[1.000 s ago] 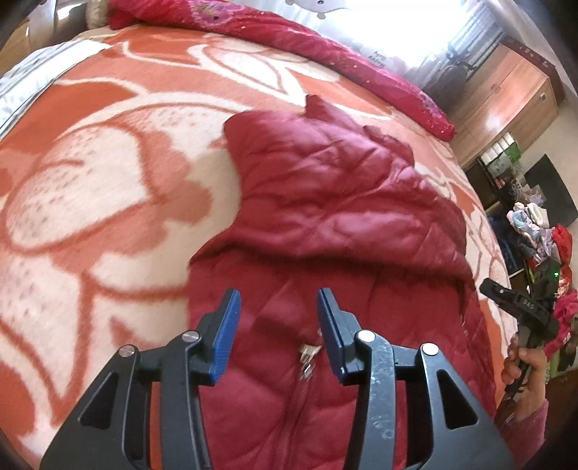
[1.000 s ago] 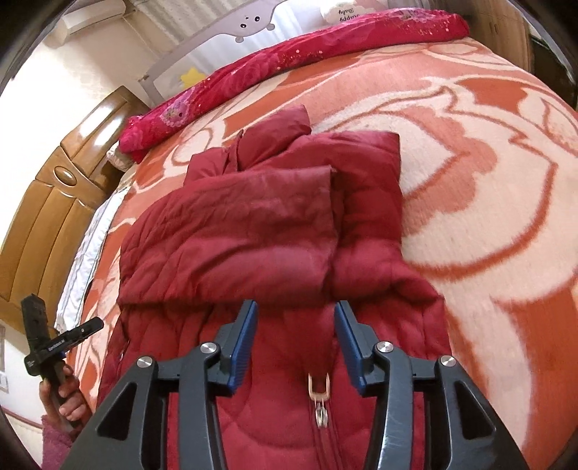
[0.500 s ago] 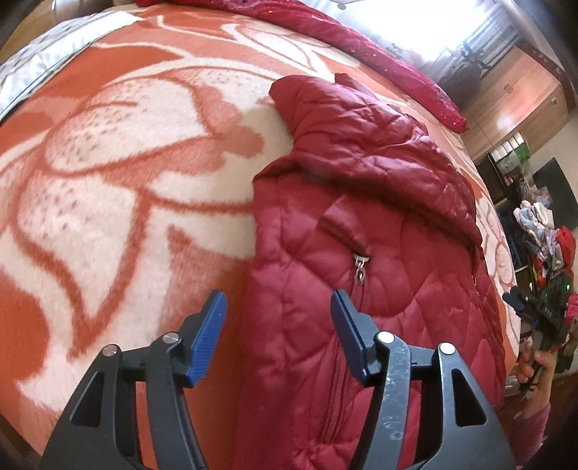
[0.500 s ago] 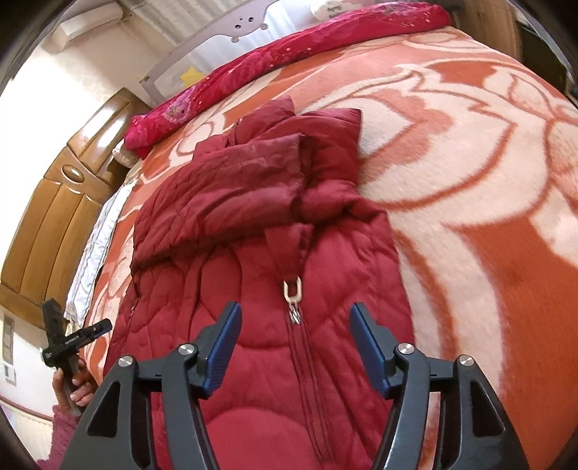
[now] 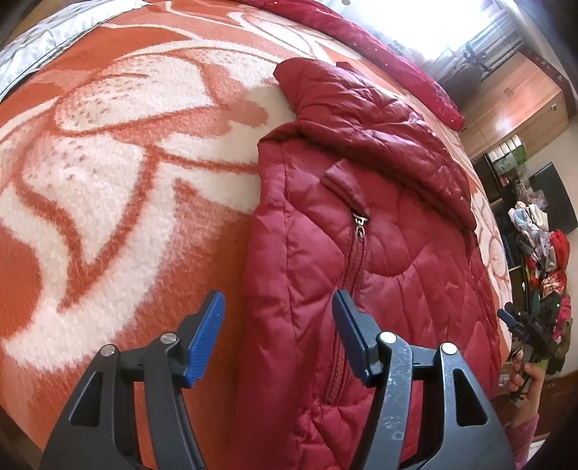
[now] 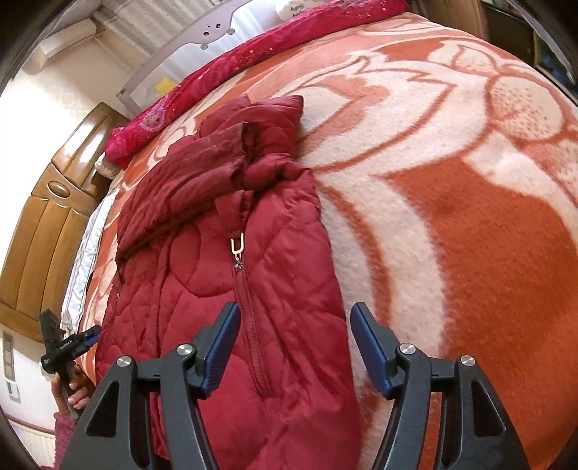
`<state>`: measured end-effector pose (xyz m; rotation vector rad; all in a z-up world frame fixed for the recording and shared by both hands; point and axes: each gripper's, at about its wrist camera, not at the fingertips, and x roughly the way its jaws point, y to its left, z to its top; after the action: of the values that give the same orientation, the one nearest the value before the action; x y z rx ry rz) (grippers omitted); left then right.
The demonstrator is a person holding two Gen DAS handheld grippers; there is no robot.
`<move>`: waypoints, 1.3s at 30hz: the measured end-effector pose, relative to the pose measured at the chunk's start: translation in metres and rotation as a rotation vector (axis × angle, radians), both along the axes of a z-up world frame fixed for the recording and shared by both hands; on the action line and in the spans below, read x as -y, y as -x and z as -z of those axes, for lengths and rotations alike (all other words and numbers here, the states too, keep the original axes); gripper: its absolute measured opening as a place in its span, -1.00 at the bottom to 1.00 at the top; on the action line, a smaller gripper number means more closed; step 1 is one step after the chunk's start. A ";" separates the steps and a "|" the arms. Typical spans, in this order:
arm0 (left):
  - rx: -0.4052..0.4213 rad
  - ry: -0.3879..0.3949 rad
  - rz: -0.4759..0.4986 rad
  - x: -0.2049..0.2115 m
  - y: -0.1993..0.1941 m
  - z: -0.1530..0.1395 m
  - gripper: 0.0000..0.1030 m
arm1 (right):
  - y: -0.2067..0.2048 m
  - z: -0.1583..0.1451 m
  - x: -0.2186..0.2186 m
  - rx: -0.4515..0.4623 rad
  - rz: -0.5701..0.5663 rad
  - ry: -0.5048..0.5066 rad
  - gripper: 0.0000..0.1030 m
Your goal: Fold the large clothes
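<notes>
A dark red quilted jacket (image 5: 379, 235) (image 6: 224, 289) lies flat on the orange and white blanket (image 5: 108, 162) (image 6: 469, 180). Its sleeves are folded across the chest. My left gripper (image 5: 278, 307) is open above the jacket's left edge, and the edge runs between the blue pads without touching them. A zip pull (image 5: 359, 220) shows just ahead. My right gripper (image 6: 294, 318) is open over the right edge in the same way, with another zip pull (image 6: 236, 246) in front. Neither gripper holds anything.
A red patterned quilt (image 5: 361, 32) (image 6: 253, 54) lies along the bed's far side under a grey bed rail (image 6: 216, 29). Wooden cabinets (image 5: 513, 97) (image 6: 43, 235) and a heap of clothes (image 5: 542, 246) stand beyond. A hand (image 5: 525, 379) (image 6: 72, 390) shows at each view's edge.
Both pairs of jaws have widened. Each gripper has slid from over the jacket's middle to a side edge, the left one to the left and the right one to the right.
</notes>
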<state>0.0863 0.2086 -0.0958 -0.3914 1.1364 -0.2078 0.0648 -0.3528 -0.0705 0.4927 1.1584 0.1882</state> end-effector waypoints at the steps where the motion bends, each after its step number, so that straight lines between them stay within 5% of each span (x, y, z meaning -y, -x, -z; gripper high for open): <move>1: -0.003 0.002 0.003 0.001 0.002 0.001 0.18 | 0.002 0.001 0.001 -0.001 0.001 -0.001 0.26; 14: -0.044 0.050 0.067 0.006 0.022 0.009 0.18 | 0.035 0.021 0.000 -0.079 -0.063 -0.036 0.41; 20: -0.047 0.020 0.109 0.014 0.037 0.012 0.36 | 0.052 0.035 0.002 -0.127 -0.091 -0.087 0.41; 27: -0.043 0.023 0.177 0.025 0.057 0.013 0.37 | 0.072 0.038 -0.009 -0.122 -0.197 -0.161 0.43; 30: -0.037 0.038 0.197 0.030 0.065 0.014 0.54 | 0.079 0.040 -0.015 -0.125 -0.250 -0.184 0.43; 39: -0.020 0.096 0.275 0.045 0.083 0.018 0.60 | 0.084 0.054 -0.007 -0.101 -0.259 -0.301 0.41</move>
<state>0.0031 0.1638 -0.1142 -0.3218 1.2014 -0.5022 -0.0197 -0.3463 -0.1248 0.6207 1.2988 0.5726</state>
